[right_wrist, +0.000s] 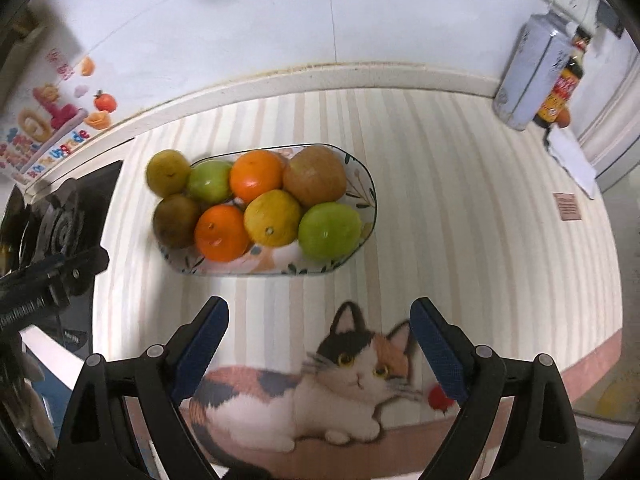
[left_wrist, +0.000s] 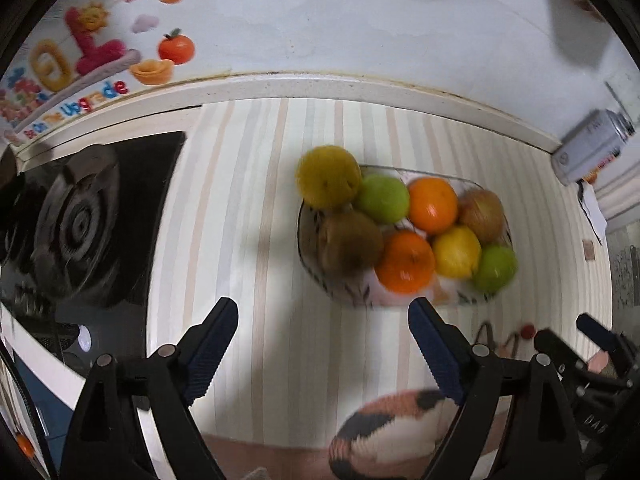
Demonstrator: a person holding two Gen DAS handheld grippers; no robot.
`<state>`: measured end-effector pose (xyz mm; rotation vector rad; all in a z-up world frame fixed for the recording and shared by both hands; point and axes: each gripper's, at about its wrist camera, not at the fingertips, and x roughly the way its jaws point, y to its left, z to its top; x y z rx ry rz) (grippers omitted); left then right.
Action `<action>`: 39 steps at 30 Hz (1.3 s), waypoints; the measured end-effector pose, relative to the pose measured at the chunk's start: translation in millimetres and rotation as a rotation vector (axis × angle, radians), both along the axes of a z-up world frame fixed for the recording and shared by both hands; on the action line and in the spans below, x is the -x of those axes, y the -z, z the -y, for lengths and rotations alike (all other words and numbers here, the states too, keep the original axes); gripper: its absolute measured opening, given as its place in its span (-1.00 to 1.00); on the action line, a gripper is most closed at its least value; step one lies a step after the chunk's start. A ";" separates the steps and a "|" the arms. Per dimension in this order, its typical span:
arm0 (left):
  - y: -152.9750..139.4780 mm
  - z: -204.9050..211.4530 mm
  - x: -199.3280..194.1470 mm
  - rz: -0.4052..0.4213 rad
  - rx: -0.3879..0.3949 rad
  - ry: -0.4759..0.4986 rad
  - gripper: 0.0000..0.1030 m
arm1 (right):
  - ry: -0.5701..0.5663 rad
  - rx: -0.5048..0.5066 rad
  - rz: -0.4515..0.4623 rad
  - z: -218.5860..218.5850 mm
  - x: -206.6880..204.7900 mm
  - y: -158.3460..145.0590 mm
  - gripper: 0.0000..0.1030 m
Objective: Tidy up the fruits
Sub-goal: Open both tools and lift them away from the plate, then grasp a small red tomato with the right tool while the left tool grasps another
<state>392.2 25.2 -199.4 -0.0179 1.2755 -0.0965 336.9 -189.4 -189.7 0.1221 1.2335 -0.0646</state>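
An oval patterned dish [right_wrist: 362,188] on a striped mat holds several fruits: two oranges [right_wrist: 256,174], two green apples [right_wrist: 329,230], a yellow lemon [right_wrist: 273,218], a brown pear [right_wrist: 315,176] and a kiwi [right_wrist: 175,220]. A yellow-green citrus [right_wrist: 168,172] rests at the dish's far left edge. The dish [left_wrist: 352,296] and citrus [left_wrist: 329,177] also show in the left wrist view. My left gripper [left_wrist: 323,318] is open and empty, near the dish's front left. My right gripper [right_wrist: 319,318] is open and empty, in front of the dish over a cat picture.
A gas stove burner [left_wrist: 80,224] sits left of the mat. A white can [right_wrist: 528,76] and a dark sauce bottle [right_wrist: 560,92] stand at the back right by the wall. The mat's cat picture [right_wrist: 352,376] lies at the counter's front edge. The left gripper's body [right_wrist: 48,280] shows at left.
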 end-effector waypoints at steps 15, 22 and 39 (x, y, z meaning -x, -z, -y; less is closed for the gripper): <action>-94.2 5.7 131.4 0.238 -0.004 0.055 0.69 | 0.016 0.037 0.183 -22.3 138.3 -100.8 0.83; -125.3 6.8 169.3 0.321 0.001 0.046 0.69 | -0.015 0.022 0.253 -21.3 171.8 -136.1 0.83; -51.3 52.4 138.7 0.147 -0.083 -0.011 0.91 | 0.101 -0.169 0.028 91.8 122.6 4.4 0.20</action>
